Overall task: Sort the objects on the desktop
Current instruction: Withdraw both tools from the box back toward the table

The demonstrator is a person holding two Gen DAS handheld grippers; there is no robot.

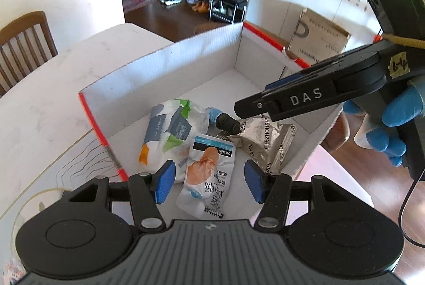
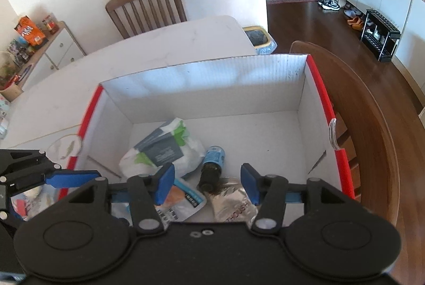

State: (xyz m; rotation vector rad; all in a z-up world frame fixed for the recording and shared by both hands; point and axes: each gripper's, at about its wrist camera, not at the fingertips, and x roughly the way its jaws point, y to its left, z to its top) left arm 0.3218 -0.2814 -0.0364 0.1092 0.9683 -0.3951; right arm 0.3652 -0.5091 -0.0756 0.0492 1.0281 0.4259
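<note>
Left wrist view: I see four items already in the box (image 1: 164, 64), including the bottle (image 1: 221, 119). Both my left gripper (image 1: 209, 182) and right gripper (image 2: 207, 184) hang open, empty. Something possibly remains outside, lower left.

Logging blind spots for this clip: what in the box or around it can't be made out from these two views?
- Snack pouch: right view, lower half hidden behind the right gripper.
- Foil packet: right view, partly covered by the same gripper; left view, its top lies under the other gripper's finger.
- Bottle label: too small to read in both.
- Items left of the box: right view, cut off and blurred.
</note>
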